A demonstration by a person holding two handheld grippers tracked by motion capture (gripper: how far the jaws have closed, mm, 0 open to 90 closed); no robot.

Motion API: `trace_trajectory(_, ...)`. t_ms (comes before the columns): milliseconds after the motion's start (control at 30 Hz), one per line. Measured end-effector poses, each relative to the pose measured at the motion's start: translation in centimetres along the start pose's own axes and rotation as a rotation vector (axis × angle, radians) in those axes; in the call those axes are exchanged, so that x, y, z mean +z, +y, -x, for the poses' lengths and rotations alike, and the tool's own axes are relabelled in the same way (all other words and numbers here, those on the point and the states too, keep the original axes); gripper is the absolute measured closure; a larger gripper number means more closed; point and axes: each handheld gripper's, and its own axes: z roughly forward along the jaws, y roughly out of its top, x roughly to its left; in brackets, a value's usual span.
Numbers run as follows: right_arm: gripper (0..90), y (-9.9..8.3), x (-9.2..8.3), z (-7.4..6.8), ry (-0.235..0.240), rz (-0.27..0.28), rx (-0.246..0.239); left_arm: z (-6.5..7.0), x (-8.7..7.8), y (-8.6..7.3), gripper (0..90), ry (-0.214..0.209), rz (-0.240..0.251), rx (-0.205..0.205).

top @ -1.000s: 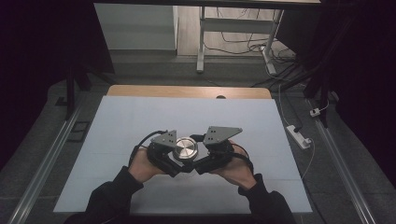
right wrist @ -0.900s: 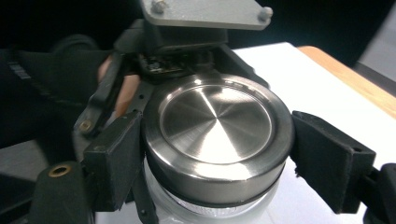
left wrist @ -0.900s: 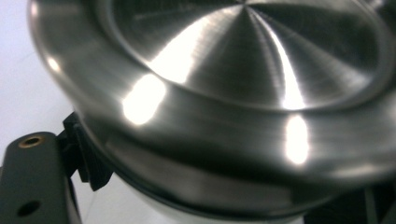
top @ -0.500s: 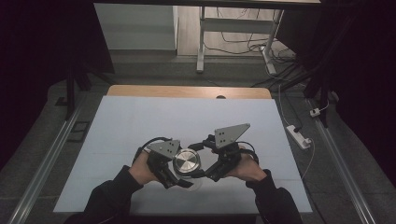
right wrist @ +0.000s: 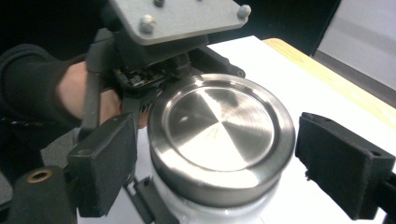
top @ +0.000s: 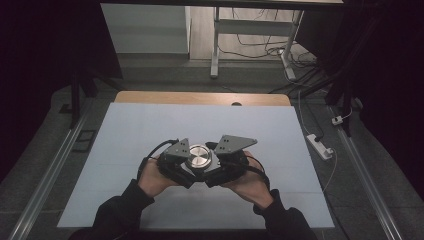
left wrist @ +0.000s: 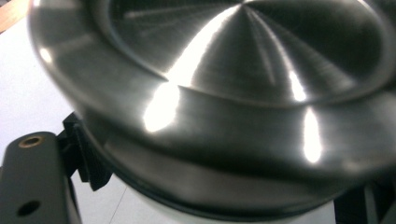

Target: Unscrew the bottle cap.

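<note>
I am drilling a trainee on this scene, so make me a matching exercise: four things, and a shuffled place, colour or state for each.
Things:
1. lid
2. right tool
3. power strip
4. wood edge

Descriptions:
A. white, on the floor to the right of the table
B. brown, along the table's far end
C. round, shiny silver
D. jaws apart, one on each side of the lid

Pairs: 1-C, 2-D, 3-A, 4-B
</note>
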Motion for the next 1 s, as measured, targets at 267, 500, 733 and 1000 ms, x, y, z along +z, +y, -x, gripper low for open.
trace_trajectory(267, 19.7, -0.1, -0.4, 0.4, 0.072, 0.010, -0.002, -0.1, -0.1, -0.1, 15.4, -0.098, 0.012, 0.037)
trace_trajectory(500, 19.7, -0.4, -1.1, 1.3, 0.275, 0.027, -0.045, 0.5, -0.2, -0.1, 15.4, -0.245, 0.034, 0.128)
trace_trajectory(733, 19.7, -1.2, -1.5, 2.1, 0.523, 0.079, -0.106, 1.3, 0.1, -0.1, 15.3, -0.372, 0.058, 0.211)
trace_trajectory(1000, 12.3, -0.1, -2.1, 1.8, 0.200, 0.047, -0.063, -0.4, -0.5, -0.3, 15.3, -0.055, 0.033, 0.014)
